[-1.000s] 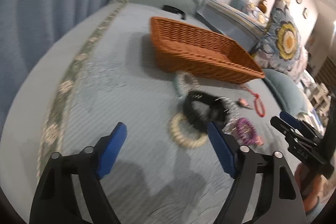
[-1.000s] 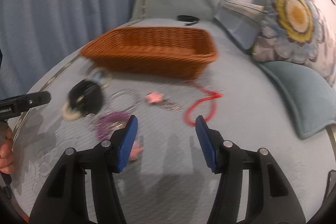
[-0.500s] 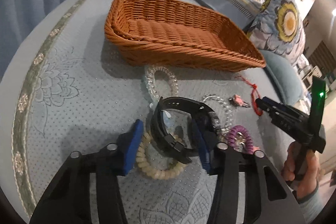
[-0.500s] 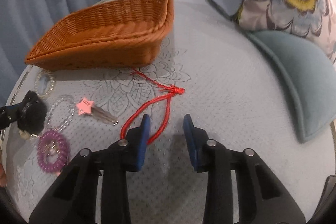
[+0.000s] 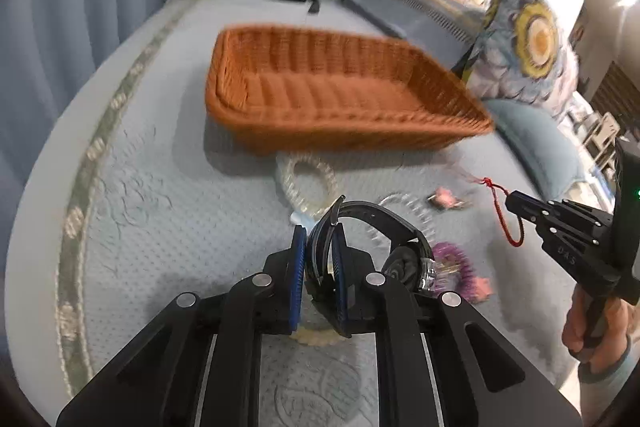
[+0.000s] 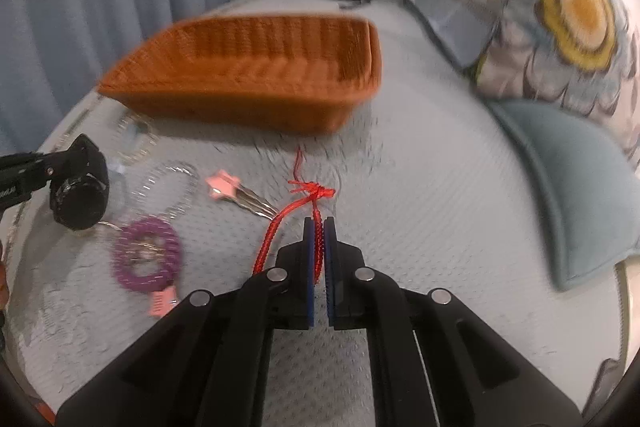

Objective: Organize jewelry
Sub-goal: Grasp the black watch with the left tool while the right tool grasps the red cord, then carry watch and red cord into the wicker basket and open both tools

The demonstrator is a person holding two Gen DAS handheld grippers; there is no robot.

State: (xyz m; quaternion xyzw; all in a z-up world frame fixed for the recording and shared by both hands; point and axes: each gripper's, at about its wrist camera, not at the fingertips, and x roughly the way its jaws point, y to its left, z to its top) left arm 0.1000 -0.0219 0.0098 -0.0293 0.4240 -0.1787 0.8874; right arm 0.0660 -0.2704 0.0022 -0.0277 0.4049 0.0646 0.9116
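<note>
My left gripper (image 5: 320, 231) is closing its blue pads on the strap of a black watch (image 5: 384, 223), which is raised a little off the bedspread. The right wrist view shows the watch (image 6: 80, 195) hanging at the left gripper's tip. My right gripper (image 6: 319, 223) is closing on a red cord bracelet (image 6: 280, 223), pinching one strand while its knot trails forward. An orange wicker basket (image 5: 340, 135) stands behind both, with nothing visible inside. In the left wrist view the right gripper (image 5: 514, 203) holds the red cord (image 5: 504, 215) at far right.
Loose on the bedspread lie a clear bead bracelet (image 5: 308, 179), a purple coil tie (image 6: 146, 255), a pink star clip (image 6: 222, 185), a clear coil bracelet (image 6: 172, 187) and a cream coil ring (image 5: 316, 337). A flowered cushion (image 6: 568, 15) and a teal cushion (image 6: 568, 195) bound the right.
Both grippers came down over the jewelry and went from wide open to closed. The left took the watch strap and lifted it; the right took the red cord.
</note>
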